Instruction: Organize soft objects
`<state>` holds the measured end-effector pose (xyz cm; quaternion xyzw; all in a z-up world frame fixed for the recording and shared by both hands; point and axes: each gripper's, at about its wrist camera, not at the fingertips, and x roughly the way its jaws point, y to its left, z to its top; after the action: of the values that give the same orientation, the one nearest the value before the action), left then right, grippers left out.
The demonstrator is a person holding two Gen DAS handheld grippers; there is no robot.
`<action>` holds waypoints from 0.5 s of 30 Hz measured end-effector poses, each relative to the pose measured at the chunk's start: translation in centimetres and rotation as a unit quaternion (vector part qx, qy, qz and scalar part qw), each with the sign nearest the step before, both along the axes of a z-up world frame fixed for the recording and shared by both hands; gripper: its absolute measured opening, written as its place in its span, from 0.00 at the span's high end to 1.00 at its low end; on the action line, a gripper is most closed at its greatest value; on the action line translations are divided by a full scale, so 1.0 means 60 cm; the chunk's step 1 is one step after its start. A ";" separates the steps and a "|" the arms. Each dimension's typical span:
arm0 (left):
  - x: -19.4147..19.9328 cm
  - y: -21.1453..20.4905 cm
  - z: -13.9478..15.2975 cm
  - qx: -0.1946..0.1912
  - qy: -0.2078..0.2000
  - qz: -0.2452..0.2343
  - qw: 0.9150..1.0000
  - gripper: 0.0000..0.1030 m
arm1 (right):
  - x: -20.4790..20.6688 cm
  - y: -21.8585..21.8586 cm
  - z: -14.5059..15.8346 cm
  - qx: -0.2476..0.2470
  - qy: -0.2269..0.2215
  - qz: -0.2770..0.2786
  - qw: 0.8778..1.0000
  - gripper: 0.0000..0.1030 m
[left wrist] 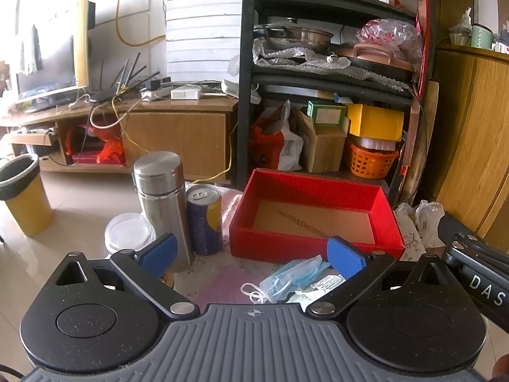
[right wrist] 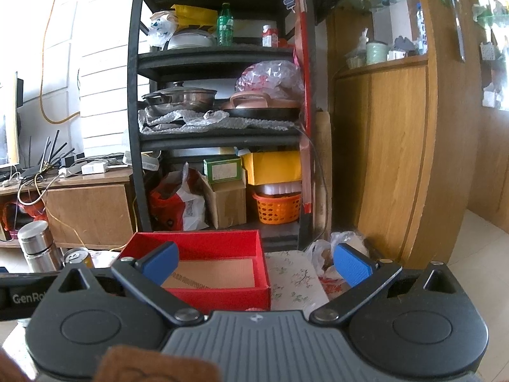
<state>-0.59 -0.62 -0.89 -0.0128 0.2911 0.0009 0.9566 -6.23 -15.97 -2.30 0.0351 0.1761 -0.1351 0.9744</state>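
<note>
An empty red box (left wrist: 315, 213) with a cardboard floor sits on the table ahead of my left gripper (left wrist: 253, 256), which is open and empty. Blue face masks (left wrist: 291, 278) with white ear loops lie just under it, beside a pink cloth (left wrist: 219, 286). In the right wrist view the same red box (right wrist: 203, 273) lies ahead and left of my right gripper (right wrist: 254, 265), which is open and empty. A brown fuzzy item (right wrist: 152, 366) shows blurred at the bottom edge.
A steel flask (left wrist: 162, 203), a purple-yellow can (left wrist: 205, 219) and clear plastic lids (left wrist: 128, 232) stand left of the box. Crumpled plastic bags (left wrist: 420, 219) lie to its right. A black shelf rack (right wrist: 219, 108) and wooden cabinet (right wrist: 397, 159) stand behind.
</note>
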 end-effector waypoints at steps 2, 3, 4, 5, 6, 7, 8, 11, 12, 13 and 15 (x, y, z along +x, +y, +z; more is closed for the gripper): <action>-0.002 0.005 -0.001 0.000 0.003 -0.004 1.000 0.07 | 0.001 -0.001 0.000 0.006 0.004 0.006 1.000 0.24; -0.002 0.010 0.000 -0.004 0.005 -0.005 1.000 0.07 | 0.001 -0.002 0.000 0.005 0.005 0.008 1.000 0.24; -0.001 0.013 0.003 -0.007 0.006 -0.005 1.000 0.07 | 0.001 0.001 0.000 0.003 0.006 0.010 1.000 0.24; -0.002 0.021 0.004 -0.008 0.006 -0.004 1.000 0.06 | 0.001 0.000 0.001 0.001 0.006 0.012 1.000 0.24; -0.004 0.028 0.006 -0.007 0.004 -0.001 1.000 0.06 | 0.002 0.000 0.002 -0.001 0.006 0.014 1.000 0.24; -0.005 0.036 0.007 -0.006 0.003 -0.001 1.000 0.06 | 0.002 0.001 0.003 -0.002 0.006 0.017 1.000 0.24; -0.006 0.047 0.007 -0.007 0.006 -0.005 1.000 0.06 | 0.001 0.001 0.003 -0.002 0.008 0.020 1.000 0.24; -0.010 0.081 -0.002 -0.011 0.019 -0.013 1.000 0.05 | 0.003 -0.002 -0.001 0.005 0.021 0.034 0.999 0.24; -0.011 0.093 -0.008 -0.009 0.023 -0.013 1.000 0.06 | 0.004 -0.003 -0.004 0.008 0.028 0.040 0.999 0.24; -0.012 0.104 -0.016 -0.007 0.027 -0.017 0.999 0.06 | 0.006 -0.003 -0.007 0.010 0.036 0.046 0.998 0.24; -0.010 0.116 -0.030 0.000 0.044 -0.022 0.999 0.06 | 0.008 -0.003 -0.014 0.010 0.051 0.055 0.997 0.24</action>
<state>-1.20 6.35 -2.69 -0.0058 0.3327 -0.0198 0.9428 -5.76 -16.12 -3.17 0.0281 0.2282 -0.0808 0.9699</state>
